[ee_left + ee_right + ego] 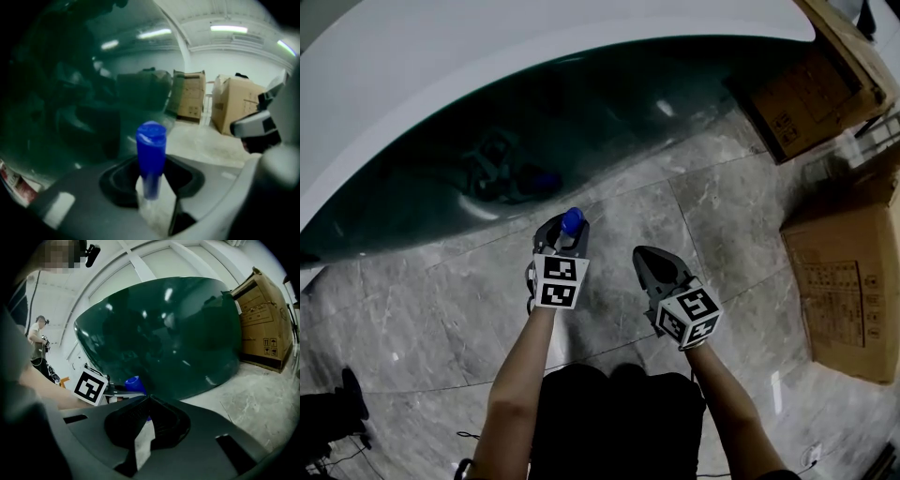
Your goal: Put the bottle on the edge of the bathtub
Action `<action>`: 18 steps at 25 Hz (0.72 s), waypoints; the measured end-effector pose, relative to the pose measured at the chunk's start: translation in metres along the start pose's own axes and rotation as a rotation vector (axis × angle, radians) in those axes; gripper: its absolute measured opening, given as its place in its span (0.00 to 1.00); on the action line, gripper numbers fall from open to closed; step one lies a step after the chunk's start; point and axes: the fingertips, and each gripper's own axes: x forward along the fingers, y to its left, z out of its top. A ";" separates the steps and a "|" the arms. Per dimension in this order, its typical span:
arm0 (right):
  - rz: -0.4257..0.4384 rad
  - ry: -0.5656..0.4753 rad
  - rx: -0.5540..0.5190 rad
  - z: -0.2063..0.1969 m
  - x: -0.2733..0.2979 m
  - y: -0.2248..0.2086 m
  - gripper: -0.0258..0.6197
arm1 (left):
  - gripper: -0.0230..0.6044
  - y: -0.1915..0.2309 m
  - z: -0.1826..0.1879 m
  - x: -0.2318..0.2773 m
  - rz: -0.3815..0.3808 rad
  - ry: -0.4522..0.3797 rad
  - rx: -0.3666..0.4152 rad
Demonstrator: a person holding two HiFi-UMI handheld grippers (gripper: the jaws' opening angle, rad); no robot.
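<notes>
A clear bottle with a blue cap (573, 221) stands upright between the jaws of my left gripper (567, 234), which is shut on it. In the left gripper view the bottle (151, 150) rises between the jaws, cap up, in front of the tub's dark green wall (70, 93). My right gripper (645, 255) hangs beside it to the right, shut and holding nothing. Its own view shows the jaw tips (147, 401) meeting, with the blue cap (136, 383) just behind them. The bathtub (581, 122) lies ahead, and its white rim (441, 56) is above and beyond both grippers.
Cardboard boxes stand at the right: one (811, 94) by the tub's end, another (848, 272) nearer me. The floor is grey marble tile (722, 197). A dark object (337, 412) sits at the lower left. A person (37, 341) stands far off to the left.
</notes>
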 end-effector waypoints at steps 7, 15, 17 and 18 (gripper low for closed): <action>0.015 0.005 -0.003 -0.007 0.009 -0.002 0.04 | 0.29 0.000 -0.004 0.031 -0.016 0.015 0.029; 0.036 0.027 -0.010 -0.015 0.012 -0.001 0.04 | 0.29 0.003 -0.019 0.047 -0.006 0.022 0.008; 0.035 0.024 -0.009 -0.014 0.013 -0.003 0.04 | 0.29 0.004 -0.018 0.048 0.000 0.012 0.011; 0.036 0.023 -0.009 -0.014 0.014 -0.003 0.04 | 0.29 0.004 -0.018 0.048 0.002 0.008 0.013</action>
